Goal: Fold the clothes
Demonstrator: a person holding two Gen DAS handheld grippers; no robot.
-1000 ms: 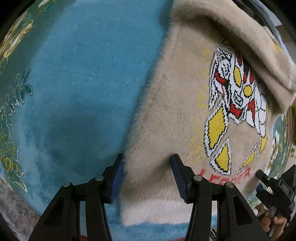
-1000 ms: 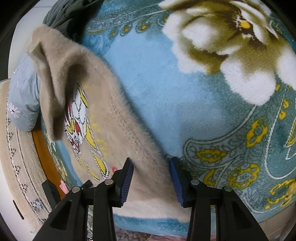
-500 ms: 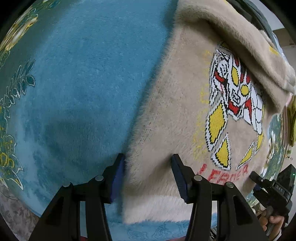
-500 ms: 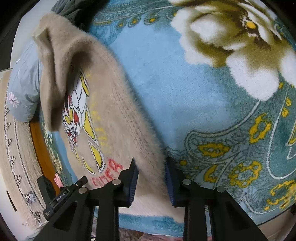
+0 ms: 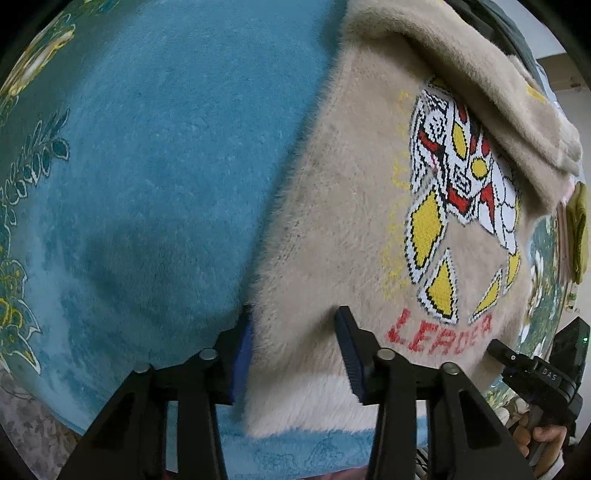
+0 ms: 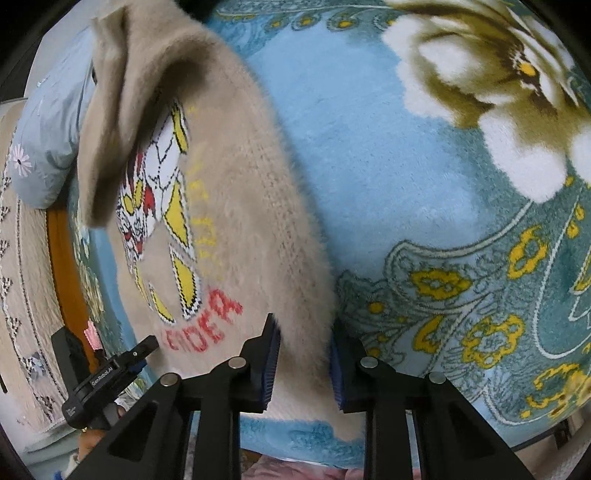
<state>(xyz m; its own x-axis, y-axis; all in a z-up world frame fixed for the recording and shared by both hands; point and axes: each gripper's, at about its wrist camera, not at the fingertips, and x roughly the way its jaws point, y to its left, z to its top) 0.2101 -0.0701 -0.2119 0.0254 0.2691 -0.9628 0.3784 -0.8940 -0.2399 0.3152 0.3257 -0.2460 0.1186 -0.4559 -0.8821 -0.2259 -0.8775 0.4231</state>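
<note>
A fluffy beige sweater (image 5: 332, 221) with a knitted robot picture and red lettering lies flat on a blue flowered blanket (image 5: 166, 147). One sleeve is folded over its far end. My left gripper (image 5: 293, 350) is open, its fingers straddling the sweater's near left edge by the pale hem. In the right wrist view the same sweater (image 6: 240, 221) stretches away to the left. There my right gripper (image 6: 304, 347) is shut on the sweater's near right edge. Each gripper also shows at the rim of the other's view.
The blanket (image 6: 388, 166) covers a bed with an orange wooden edge (image 6: 66, 277). A pale blue pillow (image 6: 48, 129) lies beyond the sweater's far end, with a dark grey garment (image 5: 498, 22) next to it. A beige patterned rug (image 6: 22, 295) is on the floor.
My right gripper's fingers have come together on the sweater's edge. Both grippers have moved slightly forward along the hem. The left gripper's gap is almost unchanged.
</note>
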